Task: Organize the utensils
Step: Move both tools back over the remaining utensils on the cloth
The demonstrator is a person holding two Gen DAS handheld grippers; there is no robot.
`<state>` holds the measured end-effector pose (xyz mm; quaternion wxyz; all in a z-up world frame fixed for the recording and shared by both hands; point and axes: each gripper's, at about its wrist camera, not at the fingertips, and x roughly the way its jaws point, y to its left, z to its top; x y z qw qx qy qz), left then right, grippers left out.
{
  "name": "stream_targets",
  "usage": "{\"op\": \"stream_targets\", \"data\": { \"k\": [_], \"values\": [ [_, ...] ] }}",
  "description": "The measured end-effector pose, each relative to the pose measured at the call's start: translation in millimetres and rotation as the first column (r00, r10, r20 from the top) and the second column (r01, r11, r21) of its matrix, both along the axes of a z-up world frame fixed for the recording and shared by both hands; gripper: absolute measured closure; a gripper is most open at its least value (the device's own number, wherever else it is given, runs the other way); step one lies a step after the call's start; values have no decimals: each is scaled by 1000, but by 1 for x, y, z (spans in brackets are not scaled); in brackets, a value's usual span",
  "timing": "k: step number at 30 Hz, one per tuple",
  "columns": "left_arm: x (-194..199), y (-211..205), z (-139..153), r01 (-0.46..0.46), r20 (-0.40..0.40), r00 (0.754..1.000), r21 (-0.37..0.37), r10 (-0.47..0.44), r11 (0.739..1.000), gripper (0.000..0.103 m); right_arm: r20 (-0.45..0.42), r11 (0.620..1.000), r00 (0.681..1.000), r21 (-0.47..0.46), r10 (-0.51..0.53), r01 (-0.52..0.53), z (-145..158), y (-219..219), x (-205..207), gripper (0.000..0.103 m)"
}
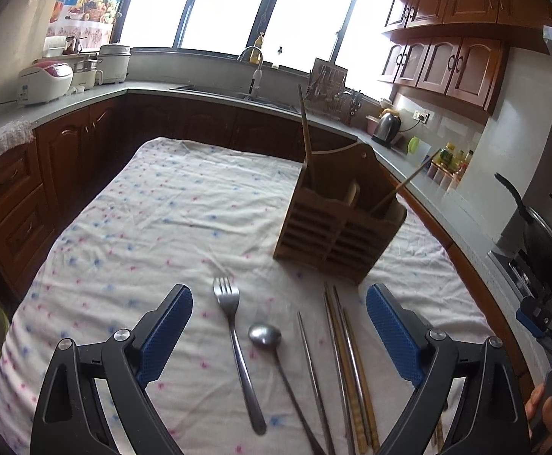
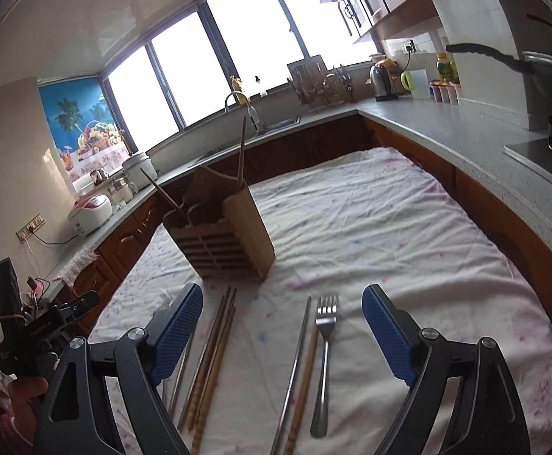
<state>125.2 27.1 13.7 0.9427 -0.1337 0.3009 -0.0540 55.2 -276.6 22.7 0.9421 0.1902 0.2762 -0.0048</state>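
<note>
A slatted wooden utensil holder (image 1: 336, 227) (image 2: 219, 235) stands on the cloth-covered table (image 1: 143, 227), with two wooden sticks poking out of it. In the left wrist view a metal fork (image 1: 234, 341), a metal spoon (image 1: 264, 335), a thin metal chopstick (image 1: 310, 364) and a bunch of wooden and metal chopsticks (image 1: 346, 360) lie below my left gripper (image 1: 279, 295), which is open and holds nothing. My right gripper (image 2: 283, 295) is also open and hovers over a second fork (image 2: 325, 349), a metal chopstick (image 2: 298, 356) and a wooden one (image 2: 306, 375). More wooden chopsticks (image 2: 211, 360) lie beside its left finger.
Kitchen counters wrap around the table. They carry a sink (image 1: 238, 94), a rice cooker (image 1: 44, 81), a kettle (image 1: 387, 127) and a black pan (image 1: 548, 242) on the stove. A hand (image 1: 541, 405) with the other gripper shows at the right edge of the left wrist view.
</note>
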Motion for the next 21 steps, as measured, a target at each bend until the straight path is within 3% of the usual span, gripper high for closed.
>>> {"op": "stream_targets", "data": {
  "k": [14, 21],
  "values": [
    [-10, -30, -8, 72, -73, 995, 78, -66, 994, 12, -89, 1000, 996, 0, 6, -6, -31, -4, -3, 16],
    [7, -44, -14, 118, -128, 986, 104, -105, 988, 28, -123, 1000, 992, -12, -3, 1, -40, -8, 5, 22]
  ]
}}
